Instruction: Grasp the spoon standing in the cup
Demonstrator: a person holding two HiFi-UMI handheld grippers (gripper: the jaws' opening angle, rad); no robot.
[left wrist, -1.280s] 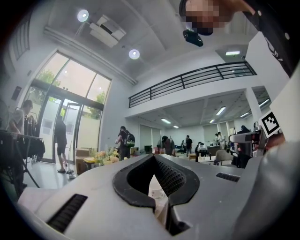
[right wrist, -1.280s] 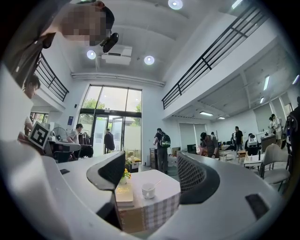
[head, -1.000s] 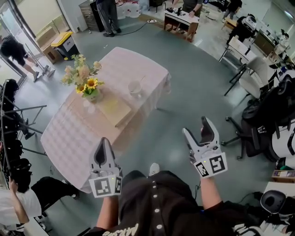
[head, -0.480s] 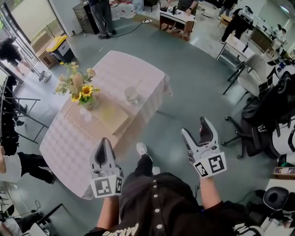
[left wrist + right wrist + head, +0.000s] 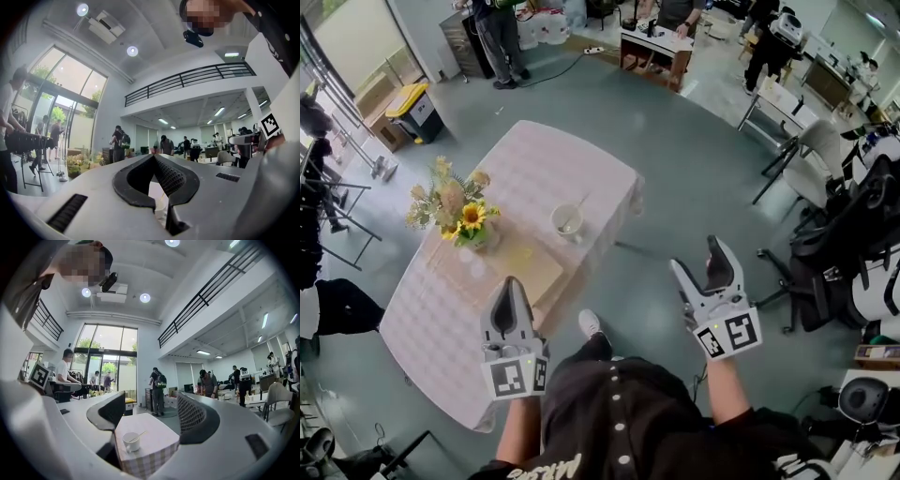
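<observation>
A white cup (image 5: 567, 221) with a spoon (image 5: 578, 206) leaning in it stands on the pink checked table (image 5: 534, 159), near the table's right side. In the right gripper view the cup (image 5: 131, 442) and its spoon (image 5: 139, 435) show small between the jaws, far ahead. My right gripper (image 5: 698, 258) is open and empty, held over the floor well short of the table. My left gripper (image 5: 508, 286) is held in front of the table's near edge, jaws closed tip to tip with nothing in them (image 5: 154, 157).
A vase of flowers (image 5: 455, 208) and a tan mat (image 5: 508, 265) sit on the table left of the cup. Office chairs (image 5: 811, 164) stand at the right, a yellow bin (image 5: 412, 108) at the far left. People stand around a desk (image 5: 652, 47) at the back.
The table, cup and flowers have slid lower and nearer in the head view as the person steps toward them. Both grippers keep the same pose and the same jaw state.
</observation>
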